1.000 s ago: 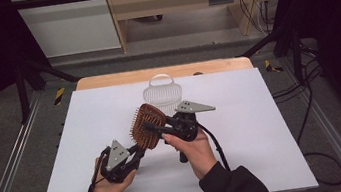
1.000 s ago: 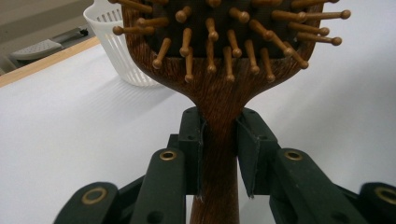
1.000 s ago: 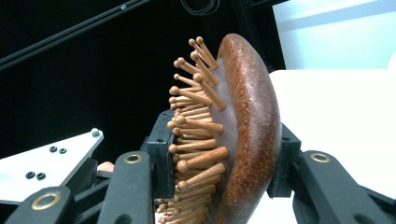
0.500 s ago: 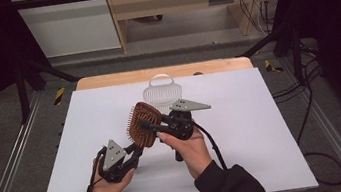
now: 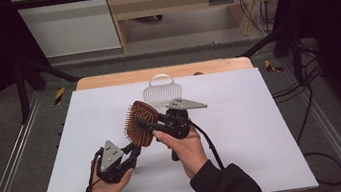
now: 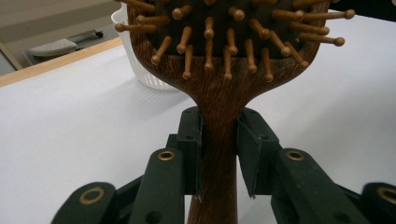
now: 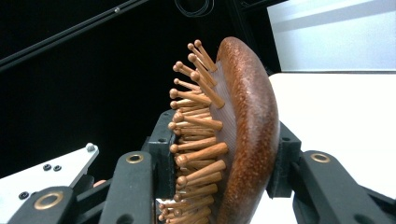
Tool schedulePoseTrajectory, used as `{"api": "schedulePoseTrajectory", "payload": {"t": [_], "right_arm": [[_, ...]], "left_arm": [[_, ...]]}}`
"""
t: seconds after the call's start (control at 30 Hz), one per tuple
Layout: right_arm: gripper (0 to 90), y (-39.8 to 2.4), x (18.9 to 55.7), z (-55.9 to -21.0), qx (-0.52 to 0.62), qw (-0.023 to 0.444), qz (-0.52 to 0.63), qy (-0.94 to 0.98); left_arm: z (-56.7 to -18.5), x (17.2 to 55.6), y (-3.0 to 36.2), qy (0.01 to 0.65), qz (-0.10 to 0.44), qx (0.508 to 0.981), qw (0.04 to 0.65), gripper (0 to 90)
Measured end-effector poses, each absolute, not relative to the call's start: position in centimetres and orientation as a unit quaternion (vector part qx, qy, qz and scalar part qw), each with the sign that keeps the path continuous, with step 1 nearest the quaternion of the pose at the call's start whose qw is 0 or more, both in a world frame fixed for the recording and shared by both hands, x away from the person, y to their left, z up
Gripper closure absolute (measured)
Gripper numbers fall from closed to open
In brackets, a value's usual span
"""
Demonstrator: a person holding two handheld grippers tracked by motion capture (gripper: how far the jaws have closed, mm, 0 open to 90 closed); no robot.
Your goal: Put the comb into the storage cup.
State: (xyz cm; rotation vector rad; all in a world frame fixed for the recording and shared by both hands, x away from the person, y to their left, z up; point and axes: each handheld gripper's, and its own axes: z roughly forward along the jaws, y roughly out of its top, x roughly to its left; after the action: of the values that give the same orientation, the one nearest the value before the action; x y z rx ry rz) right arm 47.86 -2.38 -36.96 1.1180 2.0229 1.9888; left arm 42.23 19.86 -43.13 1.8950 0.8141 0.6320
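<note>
I count one container: a white plastic basket (image 5: 159, 88) with slotted walls and an arched handle, standing at twelve o'clock on the table (image 5: 264, 128), near its far edge. I cannot see what lies inside it. In the left gripper view its ribbed white wall (image 6: 140, 70) peeks out behind the brush, at about eleven o'clock.

There is one hairbrush (image 5: 142, 122), held up off the table near its centre. It is dark reddish-brown wood with an oval paddle head, a domed, speckled back and a grained handle. Its bristles are pale wooden pins with rounded ball tips, set in a dark ribbed cushion.

I have two claws on it. My left claw (image 5: 134, 154), at about seven o'clock from the brush head, is clenched on the narrow neck of the handle (image 6: 219, 140), one black jaw on each side of it. My right claw (image 5: 145, 125), coming in from three o'clock, grips the head (image 7: 233, 135) itself, one jaw against the pin side and one against the smooth back.

The table is covered by a smooth white sheet, with a strip of bare pale wood along its far edge.
</note>
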Motion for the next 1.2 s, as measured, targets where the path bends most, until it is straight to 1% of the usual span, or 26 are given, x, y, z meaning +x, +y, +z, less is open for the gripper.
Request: {"api": "schedulePoseTrajectory", "payload": {"t": [0.17,0.23,0.3,0.4,0.53,0.6,0.67,0.7,0.77,0.83,0.87,1.1,1.2], "right_arm": [[55.7,-2.2,48.0,-36.8,0.366,0.049,0.652,0.662],[55.6,-2.3,48.0,-36.7,0.367,0.052,0.653,0.660],[55.6,-2.5,48.1,-36.5,0.371,0.057,0.655,0.656],[55.5,-3.0,48.4,-36.2,0.380,0.068,0.657,0.648],[55.3,-4.0,49.0,-35.9,0.393,0.077,0.658,0.638],[55.3,-4.5,49.3,-35.8,0.398,0.083,0.657,0.635],[55.3,-5.0,49.6,-35.8,0.403,0.087,0.656,0.632],[55.3,-5.2,49.7,-35.8,0.404,0.089,0.657,0.631],[55.2,-5.6,49.9,-35.8,0.408,0.088,0.658,0.627],[55.2,-5.8,50.0,-35.8,0.410,0.089,0.658,0.626],[55.1,-5.9,50.0,-35.8,0.409,0.090,0.657,0.627],[55.1,-6.5,50.1,-35.7,0.413,0.097,0.658,0.623],[55.1,-6.7,50.2,-35.6,0.416,0.097,0.657,0.621]], "left_arm": [[-43.3,42.3,20.1,0.342,0.259,0.765,0.481,67.9],[-43.3,42.2,20.2,0.347,0.258,0.759,0.486,61.9],[-43.3,42.0,20.2,0.344,0.261,0.759,0.488,58.6],[-42.9,41.5,20.6,0.345,0.269,0.749,0.498,49.4],[-42.4,41.1,21.4,0.357,0.270,0.728,0.519,39.6],[-42.4,41.0,21.8,0.366,0.272,0.720,0.523,36.1],[-42.4,40.9,22.2,0.373,0.274,0.714,0.526,29.5],[-42.3,40.8,22.5,0.375,0.281,0.709,0.528,27.9],[-42.4,40.7,23.1,0.374,0.297,0.705,0.524,20.1],[-42.6,40.7,23.7,0.378,0.295,0.706,0.522,11.3],[-42.8,40.6,24.1,0.382,0.297,0.702,0.522,8.5],[-42.7,40.9,27.1,0.414,0.320,0.665,0.532,5.6],[-42.9,41.1,28.0,0.422,0.326,0.659,0.531,4.8]]}}
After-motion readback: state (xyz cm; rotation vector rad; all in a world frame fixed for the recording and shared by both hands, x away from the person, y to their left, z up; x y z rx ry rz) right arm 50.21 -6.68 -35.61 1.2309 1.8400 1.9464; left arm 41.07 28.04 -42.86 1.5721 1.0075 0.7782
